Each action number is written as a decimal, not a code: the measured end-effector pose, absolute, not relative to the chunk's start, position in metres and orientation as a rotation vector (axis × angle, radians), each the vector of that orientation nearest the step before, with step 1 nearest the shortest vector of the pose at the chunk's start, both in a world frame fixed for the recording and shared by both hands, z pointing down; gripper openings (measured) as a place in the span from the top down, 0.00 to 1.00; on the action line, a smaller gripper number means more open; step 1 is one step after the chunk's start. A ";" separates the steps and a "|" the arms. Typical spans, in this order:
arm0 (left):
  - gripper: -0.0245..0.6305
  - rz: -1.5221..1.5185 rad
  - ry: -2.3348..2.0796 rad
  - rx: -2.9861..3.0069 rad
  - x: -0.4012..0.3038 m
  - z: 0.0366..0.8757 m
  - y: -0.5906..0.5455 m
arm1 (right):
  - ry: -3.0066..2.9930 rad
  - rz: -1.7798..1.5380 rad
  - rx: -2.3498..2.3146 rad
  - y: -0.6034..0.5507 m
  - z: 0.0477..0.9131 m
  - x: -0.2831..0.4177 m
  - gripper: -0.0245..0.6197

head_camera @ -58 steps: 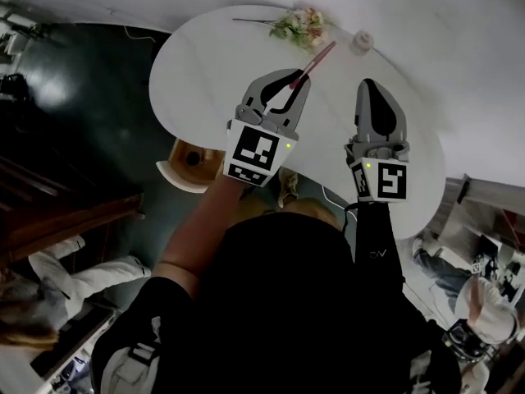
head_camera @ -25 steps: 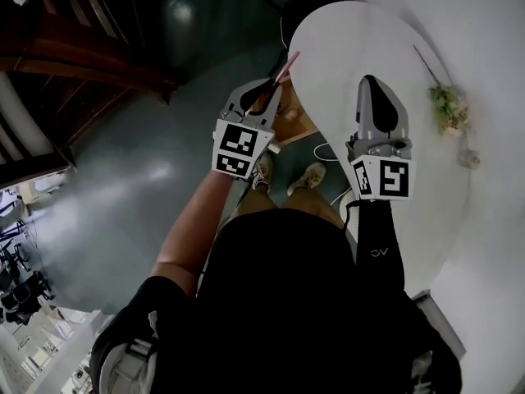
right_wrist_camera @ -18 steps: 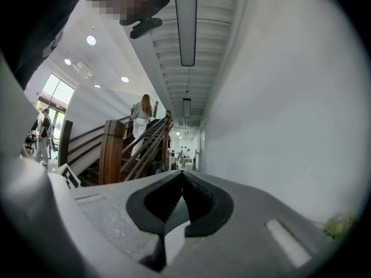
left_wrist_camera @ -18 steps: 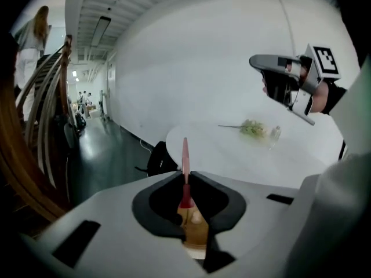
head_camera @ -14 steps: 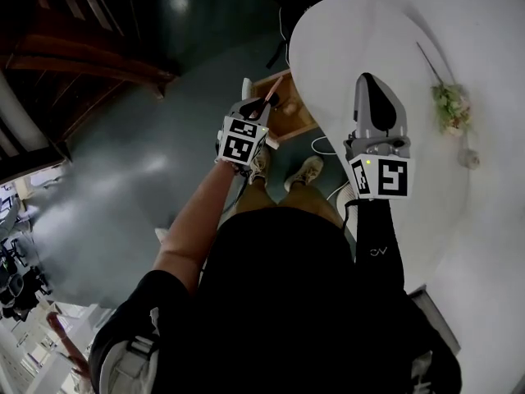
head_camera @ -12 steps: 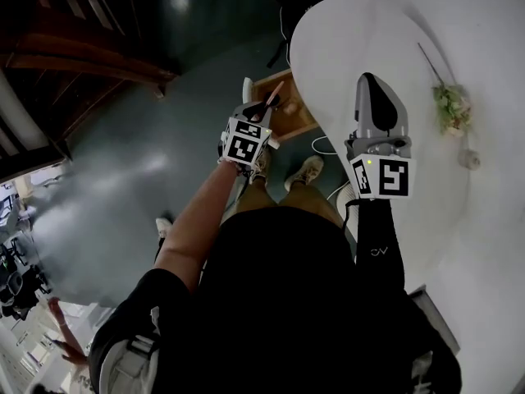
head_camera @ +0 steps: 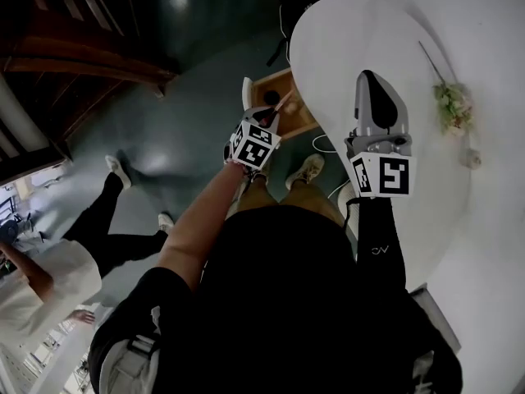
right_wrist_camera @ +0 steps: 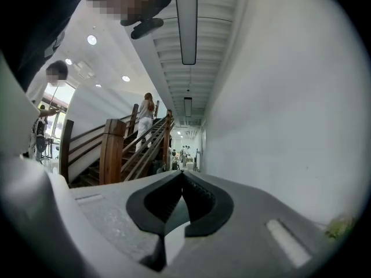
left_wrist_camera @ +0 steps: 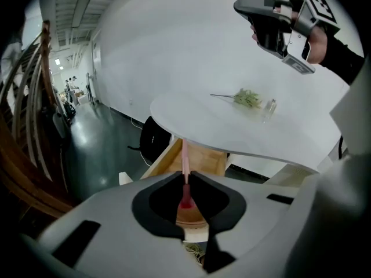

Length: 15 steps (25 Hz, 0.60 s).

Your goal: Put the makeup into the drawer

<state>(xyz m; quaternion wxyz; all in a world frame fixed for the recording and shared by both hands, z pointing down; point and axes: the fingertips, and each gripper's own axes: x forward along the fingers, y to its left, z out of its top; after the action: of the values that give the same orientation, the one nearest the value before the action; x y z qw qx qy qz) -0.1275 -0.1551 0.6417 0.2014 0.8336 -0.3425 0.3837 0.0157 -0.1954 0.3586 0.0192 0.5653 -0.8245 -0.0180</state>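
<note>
Left hand-held gripper point(left_wrist_camera: 185, 177) pinches the makeup point(left_wrist_camera: 185, 158) above the drawer point(left_wrist_camera: 206, 158); dropped from here, it may bounce out.

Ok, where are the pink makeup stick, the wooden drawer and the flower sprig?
pink makeup stick point(left_wrist_camera: 185, 158), left gripper view, its pale shaft.
wooden drawer point(left_wrist_camera: 160, 159), left gripper view, its left side wall.
flower sprig point(head_camera: 449, 105), head view, its leafy head.
</note>
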 end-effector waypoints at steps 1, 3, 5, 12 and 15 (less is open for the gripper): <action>0.90 1.074 -0.948 2.339 -0.125 0.641 -0.155 | -2.558 -0.055 1.756 -0.196 0.359 0.016 0.95; 0.90 1.087 -0.929 2.353 -0.122 0.641 -0.154 | -2.554 -0.053 1.764 -0.198 0.358 0.019 0.95; 0.90 1.100 -0.916 2.353 -0.122 0.643 -0.153 | -2.549 -0.052 1.773 -0.199 0.357 0.021 0.95; 0.70 1.104 -0.908 2.386 -0.122 0.645 -0.153 | -2.545 -0.054 1.778 -0.199 0.359 0.021 0.95; 0.70 1.118 -0.912 2.391 -0.125 0.645 -0.155 | -2.545 -0.054 1.778 -0.199 0.360 0.020 0.95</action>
<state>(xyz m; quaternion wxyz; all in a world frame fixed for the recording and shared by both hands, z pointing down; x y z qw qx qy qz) -0.1246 -0.1553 0.6454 0.1738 0.8431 -0.3218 0.3942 0.0203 -0.1986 0.3598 0.0184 0.5727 -0.8194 -0.0174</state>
